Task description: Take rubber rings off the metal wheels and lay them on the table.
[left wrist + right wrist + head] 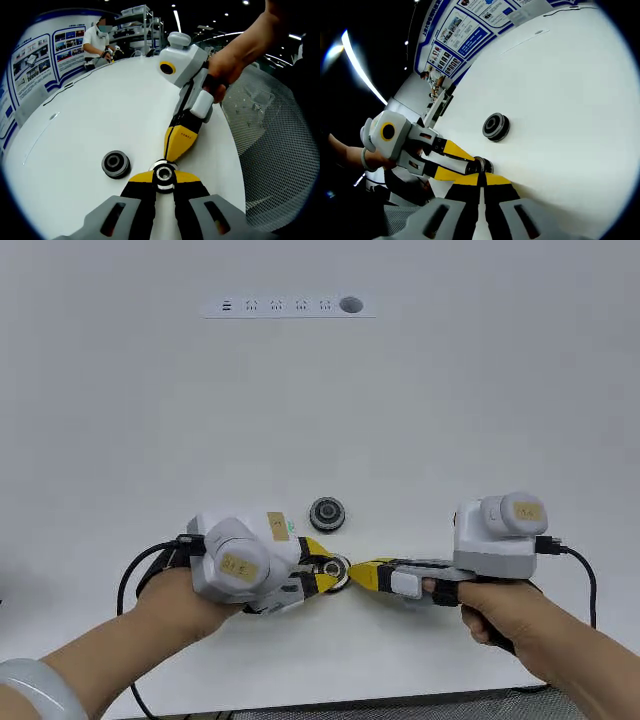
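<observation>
Left claw (330, 575): you are gripping 1 metal wheel (164, 174) across its sides, jaws narrow around it, just above the table (400, 420) at its near edge.
Right claw (481, 176): you are bringing it in tip-first, jaws drawn together to a thin seam; whether a bit of rubber is nipped between them cannot be told.
Key relation: the 2 claws are meeting nose to nose, with the right tip touching the rubber ring (155, 170) on the wheel's rim. The wheel is lying straight ahead of the right claw, along its long axis, so the peel is likely falling to that hand.
Second wheel (327, 513): it is lying flat on the table just beyond the claws, ring on.
Surface: plain white, with a power strip (290, 306) at the far side.
Room: poster boards are lining the walls, and a person (97, 37) is working at the far end.
</observation>
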The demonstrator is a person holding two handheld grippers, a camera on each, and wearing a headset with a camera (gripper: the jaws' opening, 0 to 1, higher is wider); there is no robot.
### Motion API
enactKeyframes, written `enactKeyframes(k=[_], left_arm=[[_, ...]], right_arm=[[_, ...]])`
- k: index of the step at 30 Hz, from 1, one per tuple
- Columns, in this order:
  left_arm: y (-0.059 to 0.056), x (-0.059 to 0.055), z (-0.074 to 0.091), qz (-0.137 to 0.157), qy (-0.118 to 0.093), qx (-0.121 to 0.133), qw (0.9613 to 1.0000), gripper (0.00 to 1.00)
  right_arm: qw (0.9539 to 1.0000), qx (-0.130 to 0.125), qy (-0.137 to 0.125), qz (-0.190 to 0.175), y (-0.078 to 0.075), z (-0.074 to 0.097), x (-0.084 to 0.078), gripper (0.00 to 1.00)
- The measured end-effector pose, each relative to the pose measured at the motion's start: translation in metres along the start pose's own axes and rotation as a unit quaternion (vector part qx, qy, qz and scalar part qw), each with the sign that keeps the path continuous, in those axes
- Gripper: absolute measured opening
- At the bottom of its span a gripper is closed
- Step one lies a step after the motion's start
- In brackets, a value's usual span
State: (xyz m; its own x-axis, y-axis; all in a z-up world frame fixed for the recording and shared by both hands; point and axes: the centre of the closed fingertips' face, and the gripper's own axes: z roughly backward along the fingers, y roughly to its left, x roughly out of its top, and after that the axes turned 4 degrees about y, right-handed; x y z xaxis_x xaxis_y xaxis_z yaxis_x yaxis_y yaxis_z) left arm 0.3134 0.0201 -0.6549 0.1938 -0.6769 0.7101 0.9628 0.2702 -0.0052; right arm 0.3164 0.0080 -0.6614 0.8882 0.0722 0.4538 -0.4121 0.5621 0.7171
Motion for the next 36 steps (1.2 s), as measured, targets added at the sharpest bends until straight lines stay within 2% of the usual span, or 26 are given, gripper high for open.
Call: enactKeyframes(k=[16, 36], left_arm=[[-0.0004, 0.0001, 0.0004, -0.001, 0.001, -0.001, 1.0, 0.12], [0.0001, -0.0002, 0.0002, -0.003, 0.001, -0.001, 1.0, 0.12]], right_arm=[[0.9999, -0.008, -0.006, 0.006, 0.0007, 0.0008, 0.0019, 0.02], [0.9999, 0.001, -0.012, -0.006, 0.0073, -0.0004, 0.0035, 0.01]])
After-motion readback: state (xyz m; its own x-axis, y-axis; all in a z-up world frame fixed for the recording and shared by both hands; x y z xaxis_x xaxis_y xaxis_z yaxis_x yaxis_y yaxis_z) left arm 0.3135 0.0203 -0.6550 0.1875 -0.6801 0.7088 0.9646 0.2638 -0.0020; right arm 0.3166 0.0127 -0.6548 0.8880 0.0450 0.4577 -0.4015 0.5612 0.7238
